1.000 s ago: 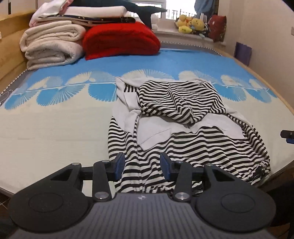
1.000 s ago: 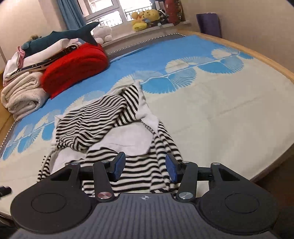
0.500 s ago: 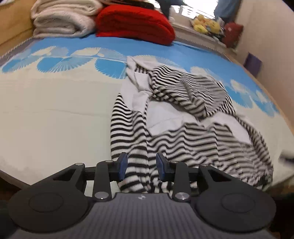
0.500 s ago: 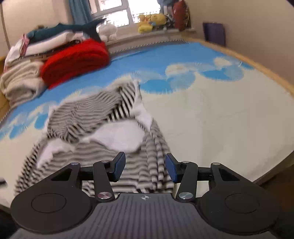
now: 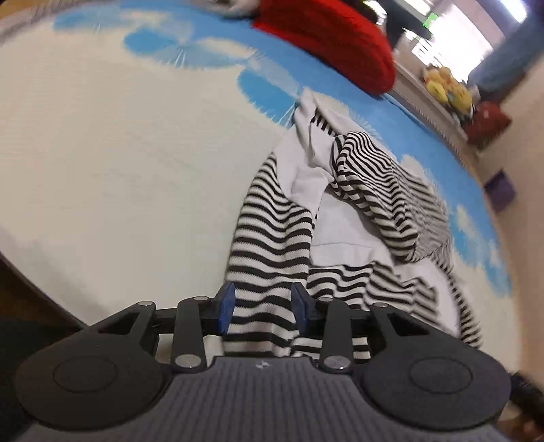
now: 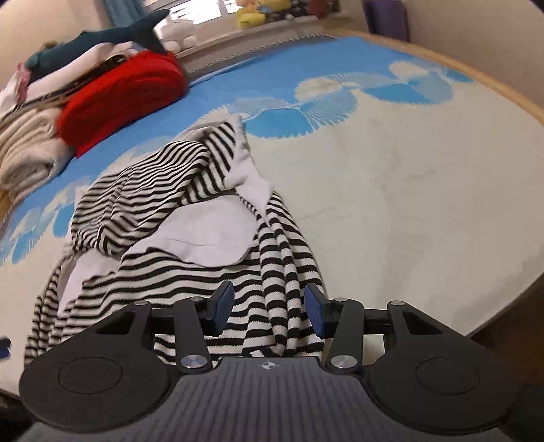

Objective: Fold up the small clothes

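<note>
Left tongs (image 5: pixel 261 306) just reopening, astride the striped garment's (image 5: pixel 272 244) hem; right tongs (image 6: pixel 268 312) agape astride its bunched edge; neither gripping.

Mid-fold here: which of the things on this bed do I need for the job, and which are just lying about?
For the job:
striped garment, crumpled at the near edge
left gripper
right gripper

Just lying about:
red blanket
cream blankets
shark toy
yellow soft toys
purple bag
</note>
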Demonstrator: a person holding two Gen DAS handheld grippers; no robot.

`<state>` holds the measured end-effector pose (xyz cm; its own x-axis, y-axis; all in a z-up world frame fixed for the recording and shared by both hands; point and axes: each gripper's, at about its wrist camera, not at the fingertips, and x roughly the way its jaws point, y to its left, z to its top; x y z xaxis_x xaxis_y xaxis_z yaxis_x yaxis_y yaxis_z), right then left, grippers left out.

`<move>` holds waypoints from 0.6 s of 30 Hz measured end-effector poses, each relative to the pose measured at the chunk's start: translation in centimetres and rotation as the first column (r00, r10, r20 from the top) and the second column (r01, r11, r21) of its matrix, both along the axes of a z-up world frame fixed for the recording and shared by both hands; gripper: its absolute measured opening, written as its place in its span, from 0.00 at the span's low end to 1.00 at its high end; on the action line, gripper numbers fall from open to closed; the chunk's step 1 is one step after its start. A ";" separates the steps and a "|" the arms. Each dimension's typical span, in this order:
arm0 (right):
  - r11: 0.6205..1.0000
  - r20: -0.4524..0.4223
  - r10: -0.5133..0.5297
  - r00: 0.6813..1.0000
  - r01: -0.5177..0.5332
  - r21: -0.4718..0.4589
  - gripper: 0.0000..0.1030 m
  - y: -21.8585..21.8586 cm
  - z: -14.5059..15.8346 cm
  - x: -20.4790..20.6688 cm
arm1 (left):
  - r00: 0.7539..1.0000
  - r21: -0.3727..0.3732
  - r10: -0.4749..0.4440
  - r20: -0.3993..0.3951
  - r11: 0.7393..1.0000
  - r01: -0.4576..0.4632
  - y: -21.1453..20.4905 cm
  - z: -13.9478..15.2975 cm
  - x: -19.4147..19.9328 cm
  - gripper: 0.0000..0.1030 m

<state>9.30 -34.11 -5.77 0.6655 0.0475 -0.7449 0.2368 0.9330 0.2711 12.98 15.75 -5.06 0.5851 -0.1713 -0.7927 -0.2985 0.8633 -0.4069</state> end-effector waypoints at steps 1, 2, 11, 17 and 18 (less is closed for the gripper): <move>1.000 -0.006 -0.010 1.000 0.010 0.013 0.47 -0.2 -0.1 0.0 | 1.000 -0.020 0.005 -0.011 1.000 -0.005 0.2 -0.2 0.1 0.45; 1.000 -0.018 -0.020 1.000 0.021 0.022 0.47 -0.4 -0.3 0.1 | 1.000 -0.027 0.007 -0.023 1.000 -0.008 0.3 -0.5 0.3 0.48; 0.994 -0.151 -0.067 0.986 0.078 0.073 0.50 -1.1 -3.1 0.8 | 0.994 -0.069 0.019 -0.111 0.997 -0.027 -0.1 -2.6 0.8 0.63; 0.998 -0.205 -0.042 0.978 0.052 0.047 0.50 -0.3 -4.6 0.9 | 0.983 -0.046 -0.029 -0.180 0.999 0.021 -1.6 -4.4 1.1 0.64; 0.998 -0.212 -0.038 0.976 0.050 0.048 0.50 -0.3 -4.8 0.9 | 0.983 -0.034 -0.038 -0.179 0.999 0.032 -1.9 -4.5 1.0 0.64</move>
<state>10.19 -34.41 -10.53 0.4958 0.0642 -0.8661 0.3345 0.9062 0.2587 13.97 13.84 -9.57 0.4266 -0.2149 -0.8785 -0.3392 0.8625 -0.3757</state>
